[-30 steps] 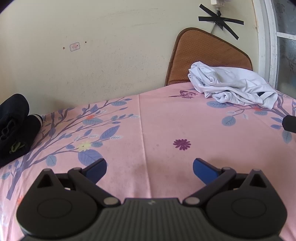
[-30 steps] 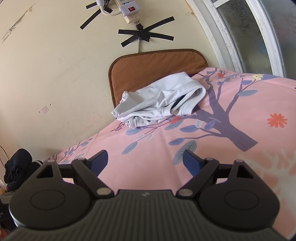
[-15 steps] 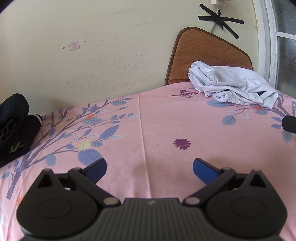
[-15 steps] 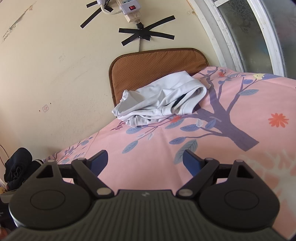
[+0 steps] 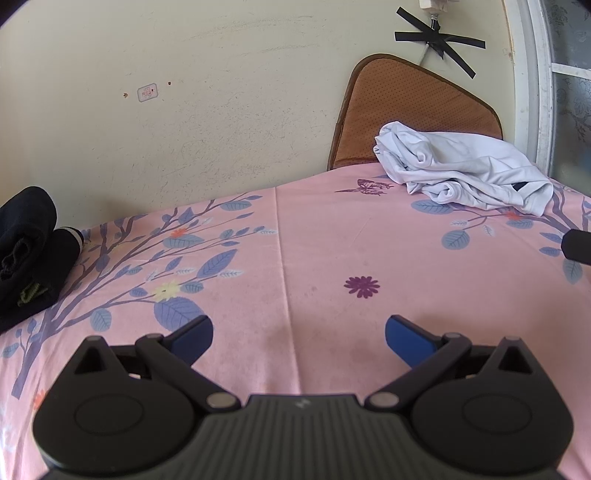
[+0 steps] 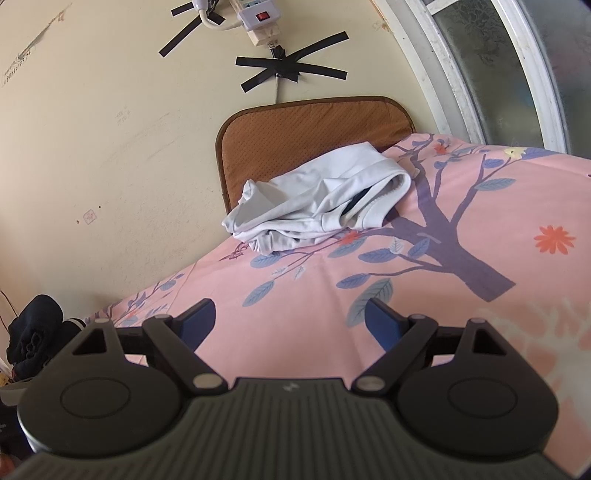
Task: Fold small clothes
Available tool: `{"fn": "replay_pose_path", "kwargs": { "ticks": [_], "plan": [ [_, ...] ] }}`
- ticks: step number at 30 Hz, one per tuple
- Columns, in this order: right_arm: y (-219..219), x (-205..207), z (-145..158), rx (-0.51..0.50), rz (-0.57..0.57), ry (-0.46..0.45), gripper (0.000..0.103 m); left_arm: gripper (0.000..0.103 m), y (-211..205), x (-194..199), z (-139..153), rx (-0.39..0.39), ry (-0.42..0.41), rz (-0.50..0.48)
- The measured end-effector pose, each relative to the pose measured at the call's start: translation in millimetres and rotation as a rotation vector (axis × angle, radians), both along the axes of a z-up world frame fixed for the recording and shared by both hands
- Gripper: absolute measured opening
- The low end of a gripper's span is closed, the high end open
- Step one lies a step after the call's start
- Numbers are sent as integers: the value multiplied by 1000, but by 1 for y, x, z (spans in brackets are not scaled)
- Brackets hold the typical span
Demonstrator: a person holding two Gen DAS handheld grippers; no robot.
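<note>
A crumpled white garment (image 5: 461, 171) (image 6: 321, 201) lies at the far right of the pink floral sheet (image 5: 314, 251) (image 6: 424, 295), against a brown cushion. My left gripper (image 5: 299, 334) hangs open over the bare sheet, well short and left of the garment, nothing between its blue pads. My right gripper (image 6: 291, 319) is open too, low over the sheet, with the garment ahead of it and nothing held. A dark tip of the right gripper (image 5: 578, 245) shows at the right edge of the left wrist view.
A brown perforated cushion (image 5: 413, 107) (image 6: 314, 136) leans on the wall behind the garment. Dark folded clothes (image 5: 27, 254) (image 6: 35, 334) sit at the sheet's far left edge. A window frame (image 6: 480, 70) rises on the right. A power strip (image 6: 255, 16) is taped to the wall.
The right gripper has crept slightly forward and tilted towards the white garment. The left gripper has barely moved. Both stay open.
</note>
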State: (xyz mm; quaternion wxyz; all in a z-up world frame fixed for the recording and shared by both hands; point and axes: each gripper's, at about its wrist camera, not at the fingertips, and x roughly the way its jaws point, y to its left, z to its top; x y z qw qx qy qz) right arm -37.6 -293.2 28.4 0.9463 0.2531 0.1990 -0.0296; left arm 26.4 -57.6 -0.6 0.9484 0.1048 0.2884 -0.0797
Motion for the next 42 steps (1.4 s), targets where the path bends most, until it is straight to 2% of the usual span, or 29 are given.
{"fn": "replay_pose_path", "kwargs": {
  "ticks": [42],
  "plan": [
    [-1, -1, 0, -1, -7, 2, 90, 103, 2, 2, 0, -19, 21, -4]
  ]
}}
